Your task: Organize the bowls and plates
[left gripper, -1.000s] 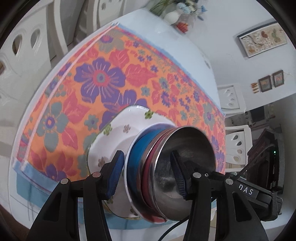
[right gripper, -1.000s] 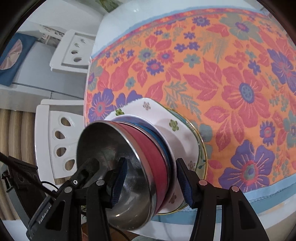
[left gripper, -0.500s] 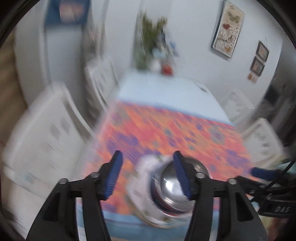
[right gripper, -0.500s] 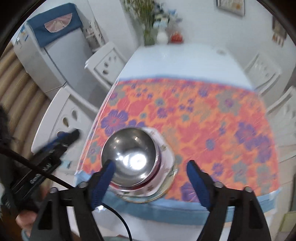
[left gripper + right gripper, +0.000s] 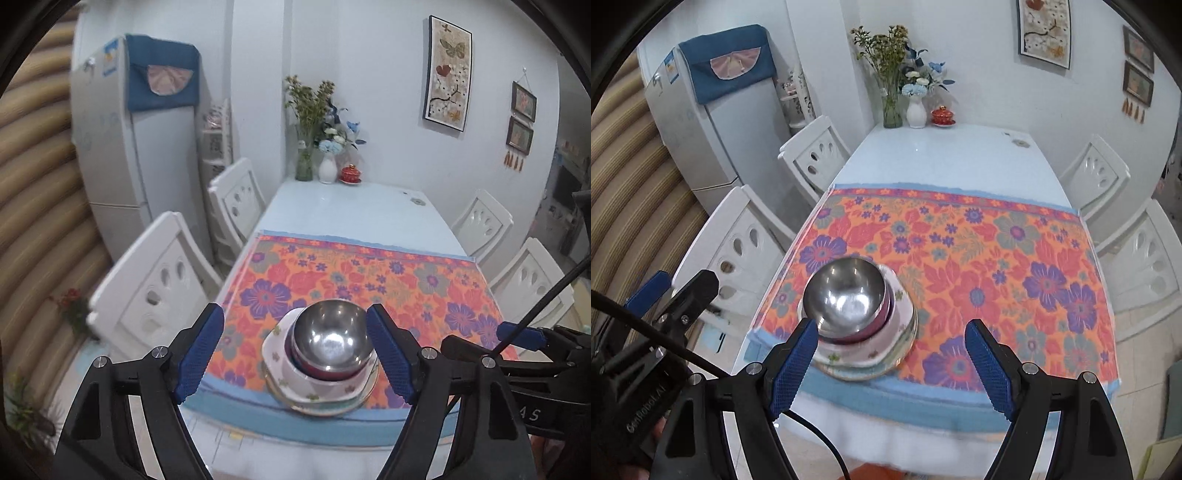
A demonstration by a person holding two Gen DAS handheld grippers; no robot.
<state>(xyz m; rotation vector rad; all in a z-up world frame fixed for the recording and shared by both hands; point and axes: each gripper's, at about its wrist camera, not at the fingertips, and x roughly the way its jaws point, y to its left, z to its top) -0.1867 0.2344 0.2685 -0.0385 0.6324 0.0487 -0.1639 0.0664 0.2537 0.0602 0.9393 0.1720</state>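
Left wrist | steel bowl [image 5: 330, 341] nested atop stacked bowls | floral plate [image 5: 314, 387] beneath

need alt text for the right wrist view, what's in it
A steel bowl tops a stack of bowls on flowered plates near the front edge of a floral tablecloth. The right tool hangs open above it, holding nothing. White chairs flank the table.
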